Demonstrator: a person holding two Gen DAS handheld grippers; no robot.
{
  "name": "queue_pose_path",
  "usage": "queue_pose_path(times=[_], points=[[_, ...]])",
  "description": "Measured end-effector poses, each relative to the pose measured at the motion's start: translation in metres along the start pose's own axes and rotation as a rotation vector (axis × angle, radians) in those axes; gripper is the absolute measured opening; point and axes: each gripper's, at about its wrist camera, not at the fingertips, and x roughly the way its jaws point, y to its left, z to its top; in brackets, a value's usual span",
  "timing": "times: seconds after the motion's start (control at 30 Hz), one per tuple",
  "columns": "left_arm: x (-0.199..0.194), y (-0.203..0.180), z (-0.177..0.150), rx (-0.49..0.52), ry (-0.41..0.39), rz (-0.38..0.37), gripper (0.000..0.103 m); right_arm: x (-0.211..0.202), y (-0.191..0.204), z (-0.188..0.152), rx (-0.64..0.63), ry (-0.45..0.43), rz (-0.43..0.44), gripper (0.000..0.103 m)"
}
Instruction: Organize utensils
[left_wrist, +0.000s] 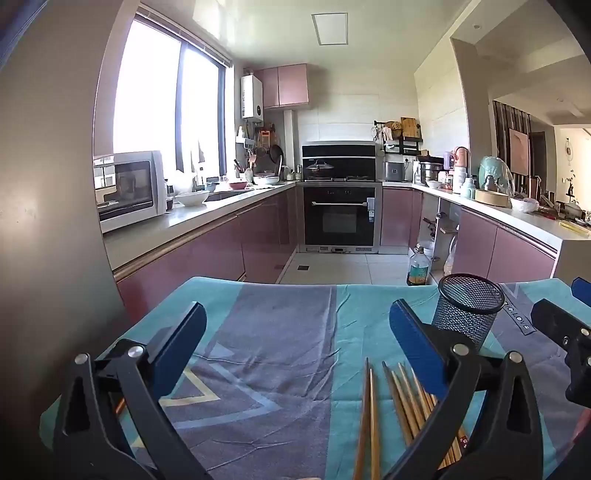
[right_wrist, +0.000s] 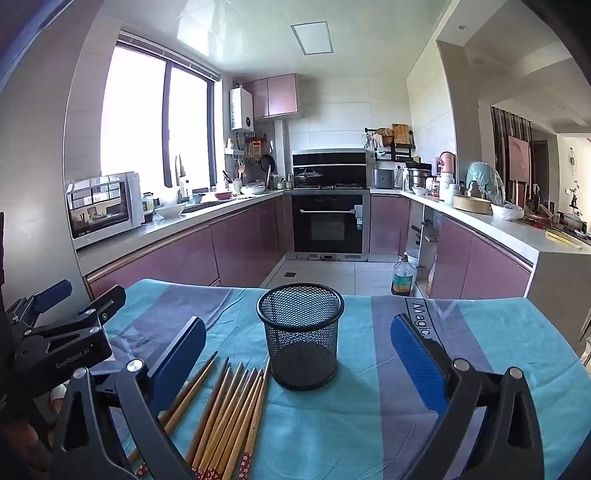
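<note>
Chopsticks (right_wrist: 225, 413) lie in a loose fan on the teal and grey cloth (right_wrist: 332, 435), lower left of centre in my right wrist view, their tips just beside the base of the black mesh holder (right_wrist: 301, 336), which stands upright at centre. My right gripper (right_wrist: 295, 354) is spread wide with nothing pinched. In the left wrist view my left gripper (left_wrist: 295, 332) is spread wide too, over bare cloth, chopsticks at lower right.
</note>
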Motion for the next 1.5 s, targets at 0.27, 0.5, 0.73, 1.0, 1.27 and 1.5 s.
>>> queue_pose_path(times=[0.27, 0.5, 0.73, 1.0, 1.27, 1.5], points=[[-0.0054, 0.0029, 0.0019, -0.007, -0.009, -0.005, 0.098, 0.0002, 0.0012, 0.0006, -0.004, -0.001, 0.000, 0.097], [-0.0089, 0.0028, 0.0058, -0.010, -0.020, -0.006, 0.098, 0.0018, 0.0023, 0.0016, 0.000, -0.005, 0.002, 0.097], [-0.0056, 0.0044, 0.0041, -0.015, -0.033, -0.011, 0.098, 0.0000, 0.0007, 0.0023, 0.004, -0.021, 0.004, 0.097], [-0.0053, 0.0033, 0.0054, -0.021, -0.045, -0.018, 0.098, -0.0008, -0.0024, 0.0014, 0.014, -0.033, 0.004, 0.097], [-0.0034, 0.0027, 0.0040, -0.026, -0.059, -0.029, 0.098, -0.0008, -0.0028, 0.0016, 0.018, -0.039, 0.004, 0.097], [-0.0042, 0.0032, 0.0035, -0.029, -0.057, -0.032, 0.098, -0.0002, -0.0026, 0.0007, 0.021, -0.041, 0.007, 0.097]])
